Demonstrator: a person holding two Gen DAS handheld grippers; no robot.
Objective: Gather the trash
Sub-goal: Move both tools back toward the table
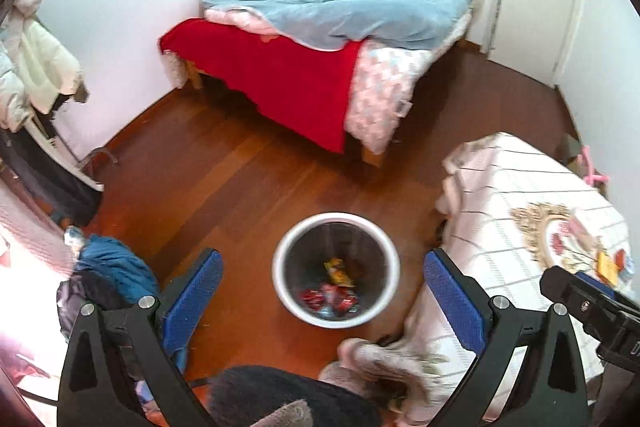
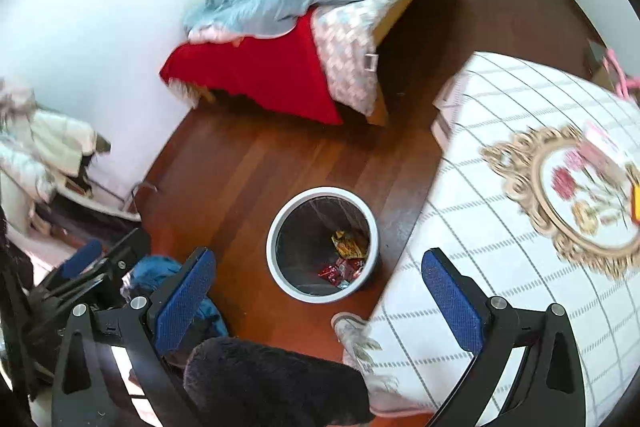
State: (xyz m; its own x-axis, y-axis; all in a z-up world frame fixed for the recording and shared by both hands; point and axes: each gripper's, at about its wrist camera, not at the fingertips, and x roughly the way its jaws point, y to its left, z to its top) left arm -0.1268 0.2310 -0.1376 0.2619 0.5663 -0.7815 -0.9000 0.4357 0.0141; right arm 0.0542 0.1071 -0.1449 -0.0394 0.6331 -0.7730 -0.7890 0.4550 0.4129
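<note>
Bed with a red blanket stands against the wall, and the cloth-covered surface is at right. On the floor between them stands the trash bin, holding snack wrappers. Left gripper and right gripper both hang above it, jaws wide and empty.

A round white-rimmed waste bin with dark inner walls stands upright and uncovered on the wooden floor, below and centred between the wide-spread blue pads of the left gripper. At its bottom lie a crumpled yellow-orange snack wrapper and, nearer the gripper, several red wrappers.
</note>
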